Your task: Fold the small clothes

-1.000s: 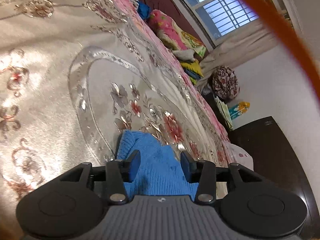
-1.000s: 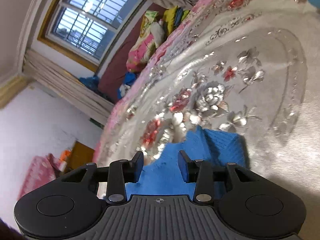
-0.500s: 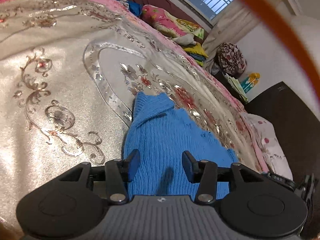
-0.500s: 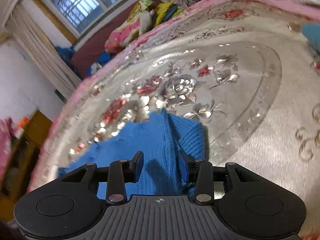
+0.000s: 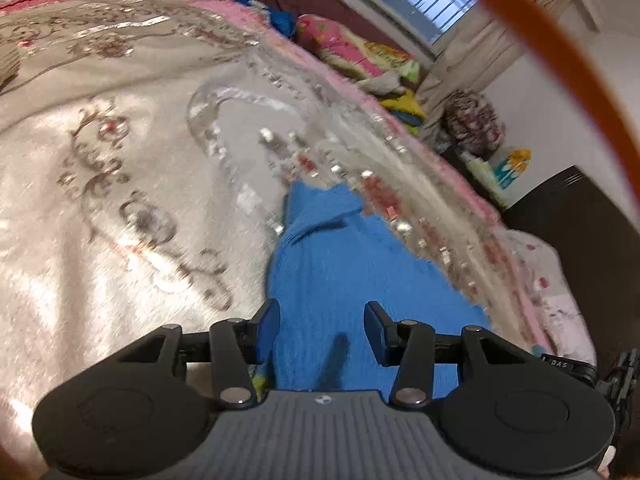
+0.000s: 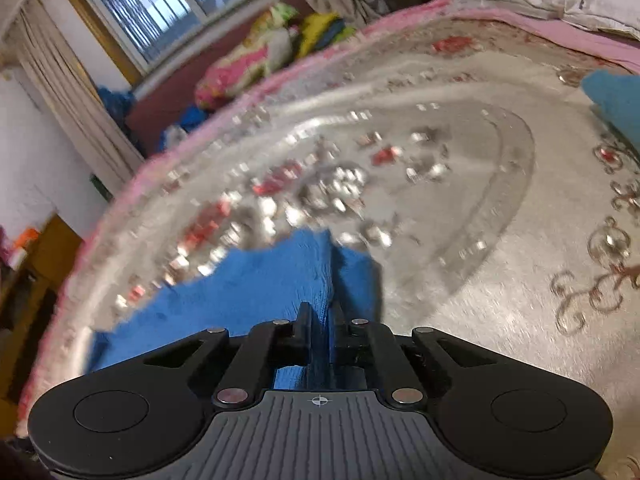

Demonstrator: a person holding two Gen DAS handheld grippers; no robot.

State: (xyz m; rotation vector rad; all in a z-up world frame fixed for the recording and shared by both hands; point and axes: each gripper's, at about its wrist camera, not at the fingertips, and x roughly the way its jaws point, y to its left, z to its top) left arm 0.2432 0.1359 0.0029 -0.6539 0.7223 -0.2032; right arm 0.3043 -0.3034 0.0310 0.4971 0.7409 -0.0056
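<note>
A blue knitted garment [image 5: 340,264] lies on a shiny embroidered bedspread [image 5: 120,168]; the left gripper [image 5: 320,322] hovers over it, its fingers [image 5: 267,326] partly apart with the knit between and beneath them, not pinched; the right gripper [image 6: 320,326] has just closed, fingers [image 6: 303,330] narrow, clamping a raised fold of the garment [image 6: 256,280]; more blue knit spreads ahead and left of them.
</note>
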